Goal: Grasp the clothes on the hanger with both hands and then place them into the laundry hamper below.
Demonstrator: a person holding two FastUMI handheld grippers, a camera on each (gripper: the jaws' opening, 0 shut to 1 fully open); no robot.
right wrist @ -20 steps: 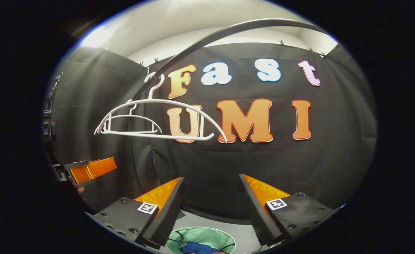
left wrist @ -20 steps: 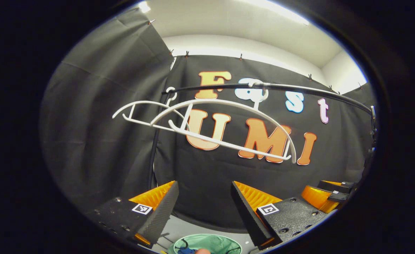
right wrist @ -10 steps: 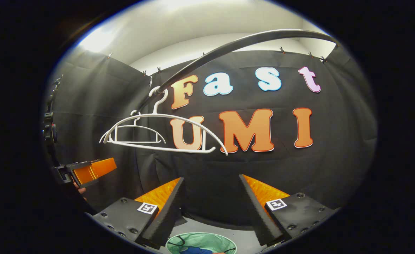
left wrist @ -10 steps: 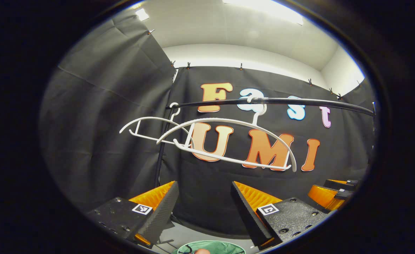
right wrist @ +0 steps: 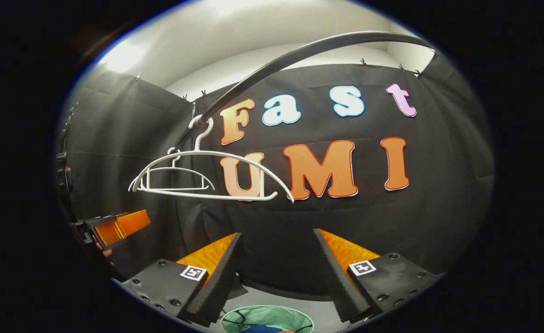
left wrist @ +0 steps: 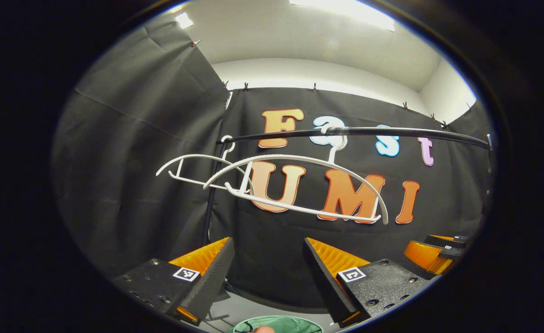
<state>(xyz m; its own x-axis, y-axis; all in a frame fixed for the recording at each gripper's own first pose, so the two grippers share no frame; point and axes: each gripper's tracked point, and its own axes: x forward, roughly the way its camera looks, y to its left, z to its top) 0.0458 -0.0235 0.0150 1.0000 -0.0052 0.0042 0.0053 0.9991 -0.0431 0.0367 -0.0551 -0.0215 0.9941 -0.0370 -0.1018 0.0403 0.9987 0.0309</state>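
Clothes lie in the laundry hamper (right wrist: 272, 318), a round pale green bin at the bottom centre of the right gripper view, where a blue garment (right wrist: 260, 329) shows at the bin's lower edge inside its rim. In the left gripper view the same hamper (left wrist: 295, 322) peeks in at the very bottom centre, cut off by the edge.

Two white hangers, both bare, hook over a dark rail (left wrist: 392, 133) that runs across the upper middle of the left gripper view. The nearer hanger (left wrist: 299, 185) sits at the centre; the farther hanger (left wrist: 184, 169) is to its left, partly overlapped by it. In the right gripper view the rail (right wrist: 299, 53) arcs across the top, and the nearer hanger (right wrist: 216, 178) and farther hanger (right wrist: 174, 178) hang at centre left.

At the bottom of the left gripper view the left gripper (left wrist: 267, 273) has its fingers well apart, with nothing between them. The right gripper (right wrist: 276, 268), at the bottom of the right gripper view, is likewise spread wide and holds nothing. Each gripper also appears in the other's view: the right gripper (left wrist: 433, 254) at the lower right edge of the left gripper view, and the left gripper (right wrist: 114, 226) at the lower left edge of the right gripper view.
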